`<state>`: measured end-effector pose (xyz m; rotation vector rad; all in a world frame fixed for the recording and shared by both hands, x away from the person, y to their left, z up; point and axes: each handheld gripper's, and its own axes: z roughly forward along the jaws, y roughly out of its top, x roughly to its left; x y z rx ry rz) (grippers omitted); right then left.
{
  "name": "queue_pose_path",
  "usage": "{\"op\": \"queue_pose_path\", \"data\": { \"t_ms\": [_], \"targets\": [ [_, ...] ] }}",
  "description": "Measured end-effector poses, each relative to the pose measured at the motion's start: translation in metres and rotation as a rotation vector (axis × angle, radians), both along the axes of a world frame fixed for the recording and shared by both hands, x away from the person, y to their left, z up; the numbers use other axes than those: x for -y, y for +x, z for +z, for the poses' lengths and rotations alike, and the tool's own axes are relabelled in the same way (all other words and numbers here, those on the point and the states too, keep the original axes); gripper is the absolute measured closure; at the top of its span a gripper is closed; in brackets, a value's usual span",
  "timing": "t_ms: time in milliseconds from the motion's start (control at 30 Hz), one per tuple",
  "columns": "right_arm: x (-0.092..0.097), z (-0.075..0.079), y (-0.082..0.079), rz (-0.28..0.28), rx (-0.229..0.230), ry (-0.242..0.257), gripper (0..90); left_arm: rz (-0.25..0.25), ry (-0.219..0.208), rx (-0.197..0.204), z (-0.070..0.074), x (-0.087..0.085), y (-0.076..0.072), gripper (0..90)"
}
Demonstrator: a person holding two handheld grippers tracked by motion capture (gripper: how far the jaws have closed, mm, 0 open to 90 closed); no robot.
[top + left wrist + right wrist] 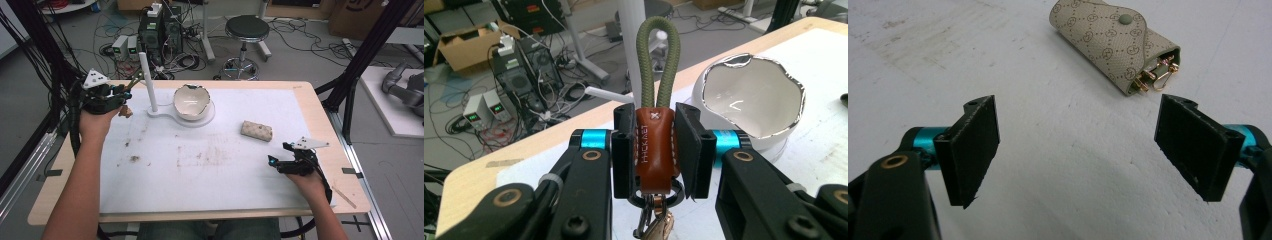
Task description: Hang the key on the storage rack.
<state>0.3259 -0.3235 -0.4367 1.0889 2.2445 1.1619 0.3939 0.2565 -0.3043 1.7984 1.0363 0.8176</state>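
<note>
My left gripper point(655, 150) is shut on a brown leather key fob point(654, 150) with an olive cord loop point(656, 55) standing up from it and metal rings hanging below. In the high view this left gripper point(125, 97) is held above the table's far left, near the white post point(148, 82) of a stand. A white bowl point(191, 101) with a jagged rim sits on the stand's round base. My right gripper point(1083, 155) is open over the white mat, and a beige patterned key pouch point(1110, 42) lies beyond its jaws. In the high view the right gripper point(280, 155) rests near the pouch point(257, 130).
The white mat point(200, 170) covers most of the wooden table and carries brown stains at its middle and left. Behind the table stand a stool point(246, 30), computer boxes point(160, 27) and loose cables on the floor. Black frame legs point(360, 60) flank the table.
</note>
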Motion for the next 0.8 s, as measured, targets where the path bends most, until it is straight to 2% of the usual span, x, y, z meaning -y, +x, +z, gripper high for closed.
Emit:
{"op": "queue_pose_path", "data": {
  "t_ms": [200,300,433,467,500,567,700,800],
  "targets": [
    [0.000,-0.001,0.000,0.000,-0.004,-0.003,18.4,0.007,0.009,-0.019,-0.004,0.001,0.006,70.1],
    [0.000,-0.001,0.000,0.000,-0.005,-0.003,18.4,0.009,0.009,-0.025,-0.006,0.002,0.007,67.0],
    [0.000,-0.001,0.000,0.001,-0.006,-0.001,18.4,0.002,-0.011,-0.036,-0.007,0.002,0.007,53.7],
    [0.000,-0.001,0.000,0.001,-0.006,-0.001,18.4,0.001,-0.003,-0.037,-0.007,0.002,0.006,53.7],
    [0.000,0.000,0.000,0.002,-0.004,-0.002,18.4,0.002,-0.005,-0.034,-0.007,0.002,0.006,49.2],
    [0.000,0.000,0.000,0.002,-0.004,-0.001,18.4,-0.003,-0.010,-0.048,-0.008,0.001,0.005,47.8],
    [0.000,0.000,0.000,0.002,-0.003,0.000,18.4,-0.021,-0.025,-0.034,-0.011,0.003,-0.001,43.1],
    [0.000,0.001,0.000,0.002,-0.001,0.000,18.4,-0.034,-0.031,-0.038,-0.019,0.004,-0.007,39.3]
  ]
}}
